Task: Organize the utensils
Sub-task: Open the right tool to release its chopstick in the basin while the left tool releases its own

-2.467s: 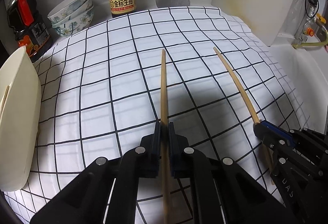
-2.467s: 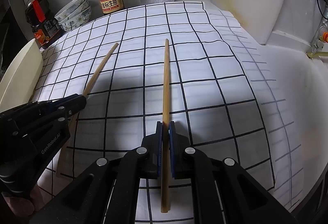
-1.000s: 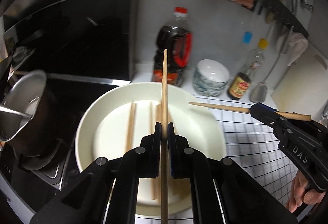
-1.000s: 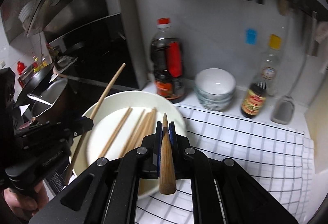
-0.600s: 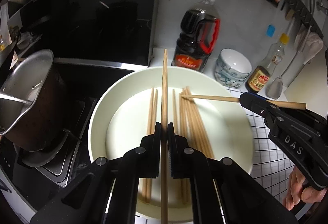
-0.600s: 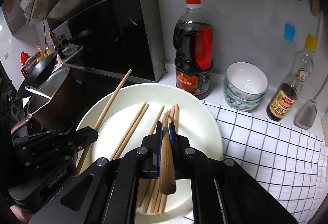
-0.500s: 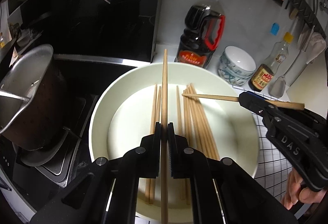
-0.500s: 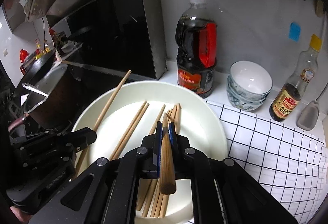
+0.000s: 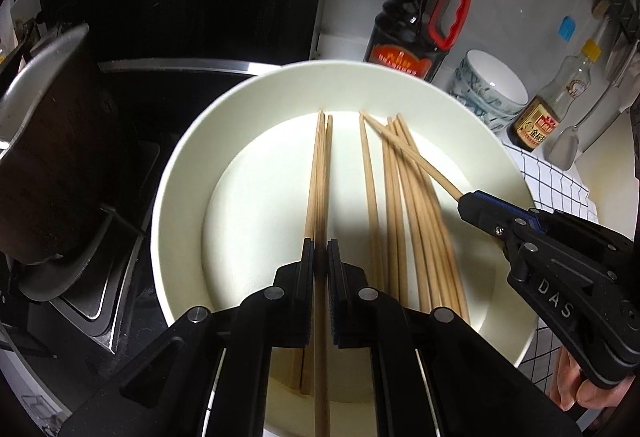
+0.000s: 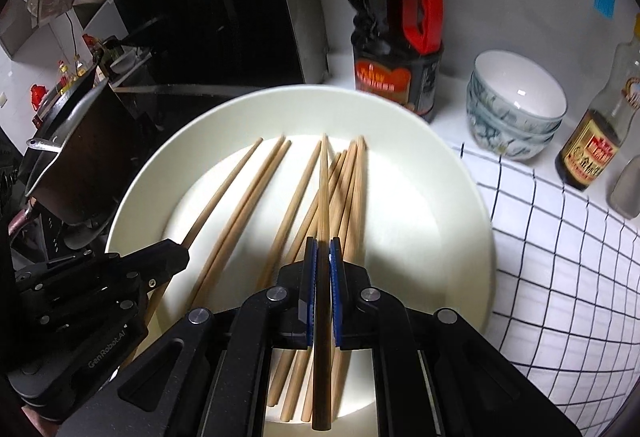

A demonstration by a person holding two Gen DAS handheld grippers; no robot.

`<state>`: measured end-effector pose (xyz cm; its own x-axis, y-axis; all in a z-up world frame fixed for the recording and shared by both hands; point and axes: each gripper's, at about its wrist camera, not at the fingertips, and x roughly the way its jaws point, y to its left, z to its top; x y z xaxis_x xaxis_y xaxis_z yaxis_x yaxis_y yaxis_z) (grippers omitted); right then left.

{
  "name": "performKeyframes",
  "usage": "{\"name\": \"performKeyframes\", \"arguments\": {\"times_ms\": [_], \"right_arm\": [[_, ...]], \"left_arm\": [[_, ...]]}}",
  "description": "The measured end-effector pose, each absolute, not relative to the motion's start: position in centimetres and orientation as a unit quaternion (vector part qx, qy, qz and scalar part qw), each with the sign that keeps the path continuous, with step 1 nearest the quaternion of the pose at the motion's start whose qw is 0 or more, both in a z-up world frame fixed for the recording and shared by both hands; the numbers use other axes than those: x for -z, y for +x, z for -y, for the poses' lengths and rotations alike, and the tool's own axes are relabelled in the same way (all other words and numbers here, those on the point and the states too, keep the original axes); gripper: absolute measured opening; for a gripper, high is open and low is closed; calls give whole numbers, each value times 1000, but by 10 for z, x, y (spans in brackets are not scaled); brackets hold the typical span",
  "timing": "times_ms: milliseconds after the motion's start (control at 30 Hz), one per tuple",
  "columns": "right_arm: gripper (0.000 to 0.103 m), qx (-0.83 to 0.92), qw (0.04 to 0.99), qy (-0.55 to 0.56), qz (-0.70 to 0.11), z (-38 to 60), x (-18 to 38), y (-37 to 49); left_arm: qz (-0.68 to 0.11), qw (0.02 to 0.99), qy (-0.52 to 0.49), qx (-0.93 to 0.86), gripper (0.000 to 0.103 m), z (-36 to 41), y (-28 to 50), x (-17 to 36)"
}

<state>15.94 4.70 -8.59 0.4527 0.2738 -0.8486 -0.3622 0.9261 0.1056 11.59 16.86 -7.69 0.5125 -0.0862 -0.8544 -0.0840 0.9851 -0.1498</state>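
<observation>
A wide white plate (image 9: 180,177) holds several wooden chopsticks (image 9: 396,221) lying lengthwise. My left gripper (image 9: 320,245) is shut on one chopstick (image 9: 322,165), which points along the plate just above two others. From the right, my right gripper (image 9: 466,203) reaches in, shut on a second chopstick (image 9: 416,161) slanting across the pile. In the right wrist view the right gripper (image 10: 322,249) clamps its chopstick (image 10: 323,189) over the loose chopsticks (image 10: 354,189) on the plate (image 10: 460,197). The left gripper (image 10: 180,255) stands at the left with its stick (image 10: 224,193).
A dark pot (image 9: 44,157) sits on the stove left of the plate. Behind the plate stand a big soy bottle with a red handle (image 9: 420,25), stacked bowls (image 9: 490,93), a small sauce bottle (image 9: 556,109) and a spatula (image 9: 566,147). A checked cloth (image 10: 560,257) lies right.
Both grippers have sunk toward the plate with their chopsticks still clamped. The right one's stick now slants down across the pile instead of hovering level.
</observation>
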Motion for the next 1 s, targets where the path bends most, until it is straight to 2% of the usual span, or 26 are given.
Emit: {"name": "performKeyframes", "arguments": {"times_ms": [700,733,767,800,833,933,1000], "right_arm": [[7,-189,811,-49,-552,-47,120,174],[8,-187,813,-49,-549,-47,118,173],[17,-184,816,-49,-546,-46,116,173],[23,-184,818,-48,-543,-45,114,173],[30,-184,821,-48,-538,-44,111,172],[31,-186,826,-53,-530,-42,105,168],[31,-186,827,-53,-528,-40,102,166]], "left_arm": [[-535,839,-99,-4,8,-168,130,98],[-535,839,-99,-5,11,-168,130,98],[-535,839,-100,-6,22,-168,129,97],[-533,840,-101,-10,29,-168,128,96],[-529,842,-101,-14,45,-169,127,94],[-518,850,-99,-19,53,-169,122,86],[-515,851,-101,-22,54,-170,119,82]]}}
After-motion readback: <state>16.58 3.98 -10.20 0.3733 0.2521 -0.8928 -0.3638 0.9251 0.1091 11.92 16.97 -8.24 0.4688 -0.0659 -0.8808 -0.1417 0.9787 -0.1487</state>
